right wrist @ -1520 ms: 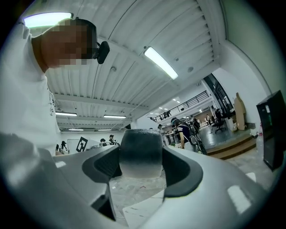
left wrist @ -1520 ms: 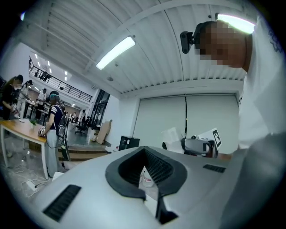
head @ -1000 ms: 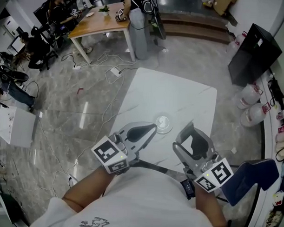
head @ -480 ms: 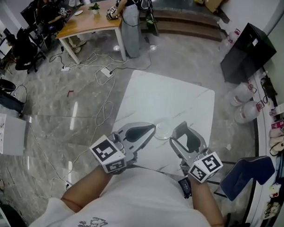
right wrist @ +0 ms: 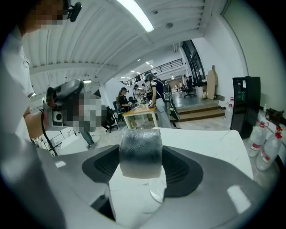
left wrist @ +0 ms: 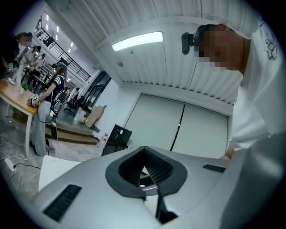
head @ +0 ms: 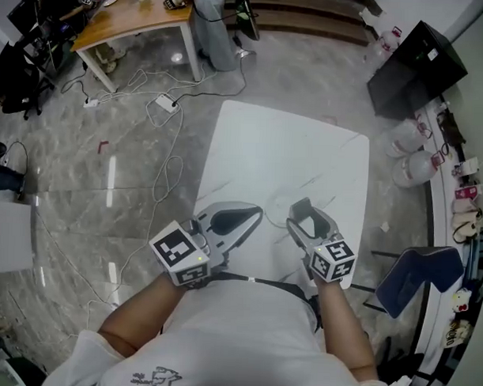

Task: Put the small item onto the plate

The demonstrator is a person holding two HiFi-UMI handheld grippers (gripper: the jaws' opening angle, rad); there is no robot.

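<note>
Over the table (head: 290, 150), a grey item (right wrist: 140, 154) is clamped by the right gripper (head: 304, 215). The left gripper's (head: 256, 216) jaws are pressed together

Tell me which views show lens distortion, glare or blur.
Left gripper view: fisheye, dark corners, ceiling lamp glares. Right gripper view: fisheye too, the near small item looks soft. Head view: the white table is nearly washed out.

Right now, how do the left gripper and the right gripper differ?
The left gripper has its jaws together with nothing between them; the right gripper has its jaws clamped on the small item, a grey cylinder. The right gripper view shows the plate just below the item; the left gripper view shows no plate. Shared: both are grey, hand-held, at the table's near edge.
</note>
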